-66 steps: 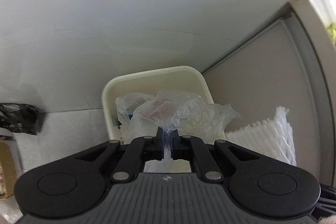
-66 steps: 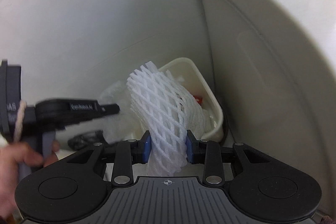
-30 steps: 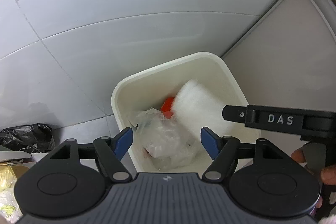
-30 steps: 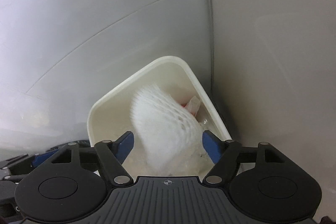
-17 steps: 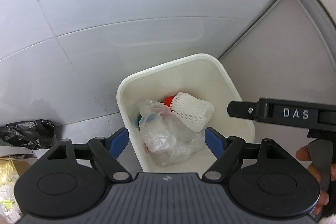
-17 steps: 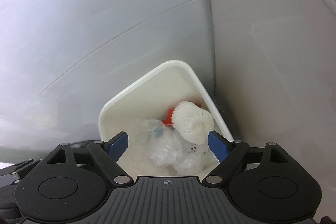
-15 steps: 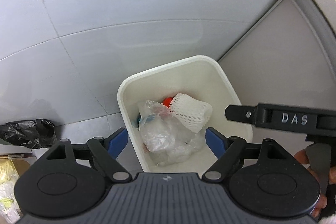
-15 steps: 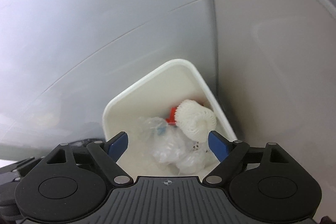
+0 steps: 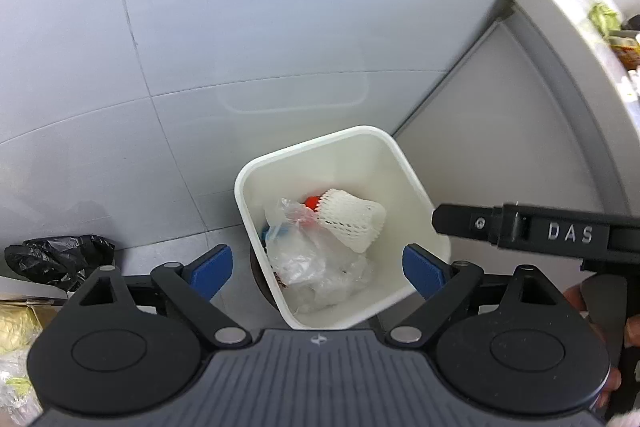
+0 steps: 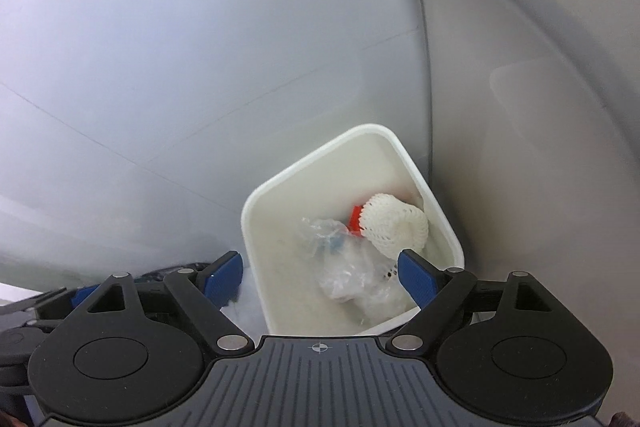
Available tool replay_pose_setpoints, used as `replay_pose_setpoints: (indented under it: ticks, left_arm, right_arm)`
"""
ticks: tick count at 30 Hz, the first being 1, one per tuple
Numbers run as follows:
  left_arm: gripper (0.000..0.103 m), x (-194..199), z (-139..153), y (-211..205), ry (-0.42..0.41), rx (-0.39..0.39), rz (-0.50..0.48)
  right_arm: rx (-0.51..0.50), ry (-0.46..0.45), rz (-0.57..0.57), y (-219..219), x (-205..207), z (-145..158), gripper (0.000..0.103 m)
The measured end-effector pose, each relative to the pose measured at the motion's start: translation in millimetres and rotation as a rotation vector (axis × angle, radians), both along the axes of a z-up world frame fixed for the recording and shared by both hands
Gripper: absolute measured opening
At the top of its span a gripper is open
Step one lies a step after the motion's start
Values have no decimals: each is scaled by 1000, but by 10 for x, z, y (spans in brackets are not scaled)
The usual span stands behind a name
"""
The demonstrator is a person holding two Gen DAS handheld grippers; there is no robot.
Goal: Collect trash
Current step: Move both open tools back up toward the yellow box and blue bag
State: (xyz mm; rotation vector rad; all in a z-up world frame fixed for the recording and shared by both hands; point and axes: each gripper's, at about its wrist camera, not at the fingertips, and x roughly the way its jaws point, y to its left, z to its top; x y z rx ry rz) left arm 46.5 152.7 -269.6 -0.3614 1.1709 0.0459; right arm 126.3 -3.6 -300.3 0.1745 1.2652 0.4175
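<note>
Left wrist view: we see the foam net (image 9: 352, 225) and clear plastic bag (image 9: 316, 263) lying inside the white bin (image 9: 416, 187). Both are light, soft and crushable; pinch a fold or edge. Left gripper (image 9: 318, 265) and right gripper (image 10: 320, 277) fingers have just spread apart, empty.

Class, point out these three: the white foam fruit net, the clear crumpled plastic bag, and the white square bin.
white foam fruit net (image 9: 352, 221): left wrist view, its mesh side.
clear crumpled plastic bag (image 9: 316, 265): left wrist view, its crinkled middle.
white square bin (image 10: 320, 157): right wrist view, its far rim.
</note>
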Motion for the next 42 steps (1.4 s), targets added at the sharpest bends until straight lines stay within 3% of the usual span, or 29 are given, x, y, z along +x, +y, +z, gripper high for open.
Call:
replay_pose_setpoints:
  ticks: [14, 25, 34, 42]
  left_arm:
    - [98, -399, 796, -203, -113, -46, -27]
    - [102, -329, 1188, -495, -164, -39, -45]
    - [102, -69, 1309, -889, -206, -27, -105]
    - [102, 193, 1291, -1197, -208, -43, -143]
  right_arm:
    - [106, -125, 38, -396, -345, 960, 91]
    - [65, -316, 38, -940, -527, 1666, 95]
    - [-61, -421, -77, -1699, -613, 1870, 96]
    - [-140, -424, -200, -2496, -634, 1888, 96]
